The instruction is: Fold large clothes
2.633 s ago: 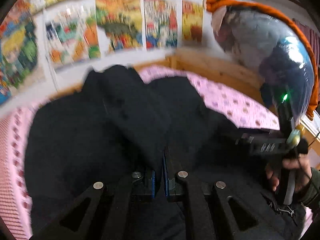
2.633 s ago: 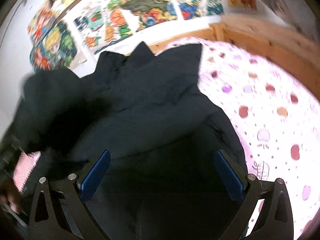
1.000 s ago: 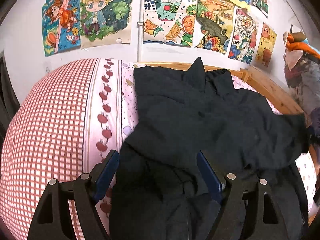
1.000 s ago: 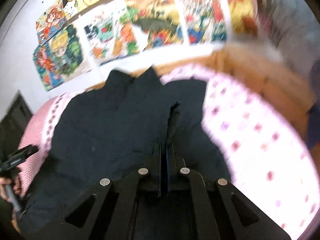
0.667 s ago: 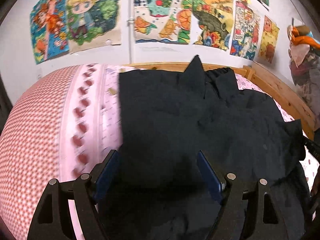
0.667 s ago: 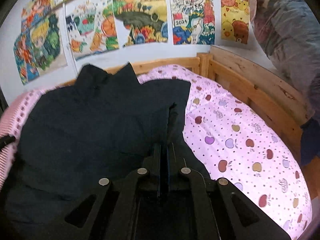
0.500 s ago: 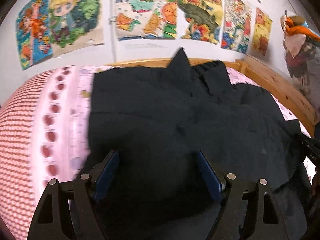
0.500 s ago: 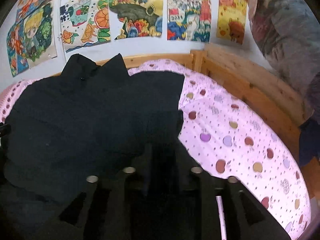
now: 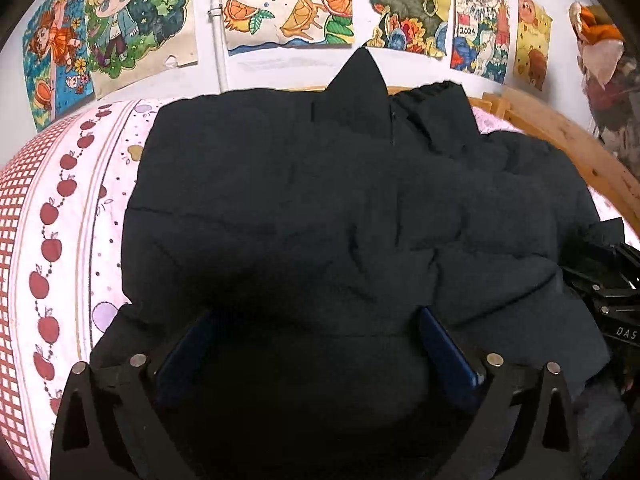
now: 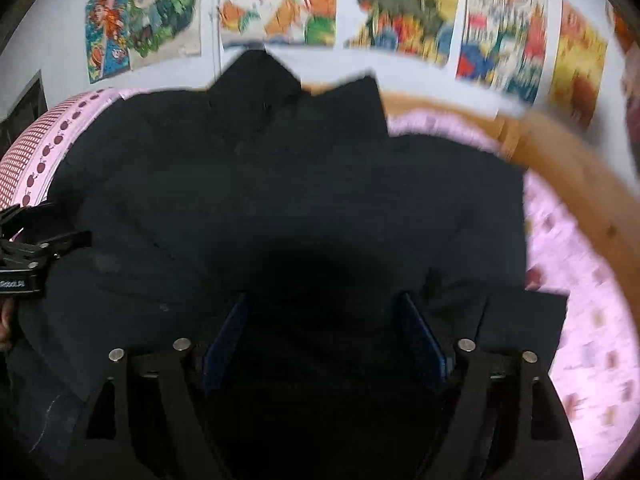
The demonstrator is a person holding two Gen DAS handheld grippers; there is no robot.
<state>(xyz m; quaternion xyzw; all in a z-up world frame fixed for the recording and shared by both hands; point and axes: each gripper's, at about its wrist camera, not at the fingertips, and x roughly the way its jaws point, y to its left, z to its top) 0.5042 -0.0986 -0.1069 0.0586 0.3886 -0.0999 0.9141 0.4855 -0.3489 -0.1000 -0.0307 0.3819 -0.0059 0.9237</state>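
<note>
Bare sheet (image 9: 60, 216) flanks the jacket (image 9: 340, 208) (headboard (image 9: 560, 140) behind).

Both views sit low over the near edge of the bed (image 9: 60, 216), facing its far edge and the wall of drawings (image 9: 288, 4). The left wrist view looks out between the left tongs (image 9: 316, 344) from nearer the bed's left side; the right wrist view, between the right tongs (image 10: 324, 332), from nearer its right side. Both are close above the black garment (image 9: 320, 200), which they share along with the wooden bed frame (image 10: 580, 184).
</note>
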